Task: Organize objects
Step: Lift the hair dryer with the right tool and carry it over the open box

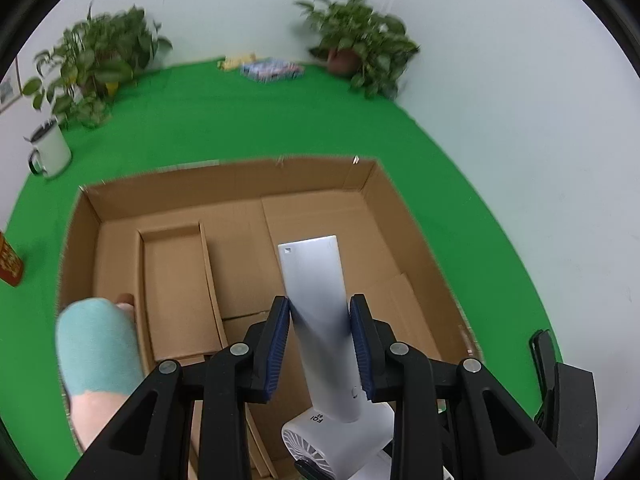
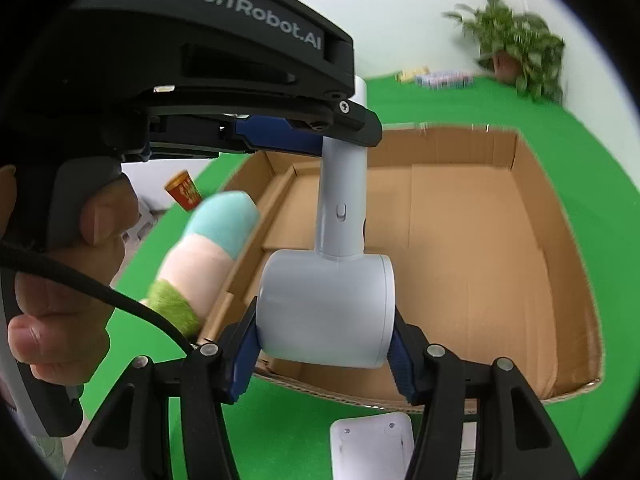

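A white handheld fan is held by both grippers above an open cardboard box (image 1: 372, 184). My left gripper (image 1: 320, 344) is shut on the fan's handle (image 1: 316, 300); the fan head (image 1: 316, 444) shows below the fingers. My right gripper (image 2: 324, 352) is shut on the round fan head (image 2: 324, 304), with the handle (image 2: 340, 208) rising into the left gripper's blue pads (image 2: 280, 138). A plush toy with a teal tip (image 1: 96, 348) leans on the box's left side, also in the right wrist view (image 2: 212, 248).
The box (image 2: 560, 248) sits on a green cloth (image 1: 240, 120) and holds a smaller cardboard tray (image 1: 176, 292). A white mug (image 1: 50, 150), potted plants (image 1: 100, 60) (image 1: 356, 36), a red can (image 1: 10, 260) and a small packet (image 1: 272, 69) stand around it. A white object (image 2: 372, 448) lies in front.
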A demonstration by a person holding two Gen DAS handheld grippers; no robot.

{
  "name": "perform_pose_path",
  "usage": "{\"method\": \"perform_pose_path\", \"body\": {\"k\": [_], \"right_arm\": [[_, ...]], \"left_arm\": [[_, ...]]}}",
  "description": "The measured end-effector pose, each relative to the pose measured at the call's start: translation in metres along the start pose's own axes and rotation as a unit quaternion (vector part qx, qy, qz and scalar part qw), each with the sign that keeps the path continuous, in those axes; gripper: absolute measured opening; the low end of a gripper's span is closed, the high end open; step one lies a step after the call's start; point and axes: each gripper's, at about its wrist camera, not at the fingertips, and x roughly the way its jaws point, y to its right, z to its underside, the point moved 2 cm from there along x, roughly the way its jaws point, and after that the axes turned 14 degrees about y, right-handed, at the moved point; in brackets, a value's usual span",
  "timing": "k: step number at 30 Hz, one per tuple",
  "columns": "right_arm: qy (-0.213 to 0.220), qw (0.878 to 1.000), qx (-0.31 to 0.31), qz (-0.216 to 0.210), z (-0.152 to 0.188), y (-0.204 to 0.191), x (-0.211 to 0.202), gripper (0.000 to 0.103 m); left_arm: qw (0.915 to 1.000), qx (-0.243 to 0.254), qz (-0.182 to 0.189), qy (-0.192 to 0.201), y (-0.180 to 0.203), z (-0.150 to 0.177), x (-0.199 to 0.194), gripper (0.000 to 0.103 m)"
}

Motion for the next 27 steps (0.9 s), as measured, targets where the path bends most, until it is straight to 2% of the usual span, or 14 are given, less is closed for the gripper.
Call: {"method": "perform_pose_path", "body": {"k": [10, 18, 20, 23, 27], "right_arm": [[-0.079, 0.996, 0.035, -0.007, 0.024, 0.019, 0.041, 0.055], [-0.141, 0.989, 0.032, -0.010, 0.039, 0.017, 0.056, 0.059], [-0.149, 0.988, 0.032, -0.030, 0.040, 0.014, 0.055, 0.061], [-0.143, 0.987, 0.049, -0.058, 0.037, 0.018, 0.048, 0.061], [-0.131, 0.985, 0.083, -0.071, 0.029, 0.035, 0.036, 0.061]], "left_arm": [[0.9966, -0.030, 0.001, -0.077, -0.033, 0.028, 0.067, 0.028], [0.9915, -0.066, 0.015, -0.111, -0.053, 0.046, 0.085, 0.028], [0.9920, -0.064, 0.022, -0.107, -0.054, 0.044, 0.080, 0.028], [0.9950, -0.056, 0.029, -0.077, -0.055, 0.038, 0.059, 0.031], [0.9991, -0.004, -0.017, -0.039, -0.058, 0.044, 0.021, 0.031]]}}
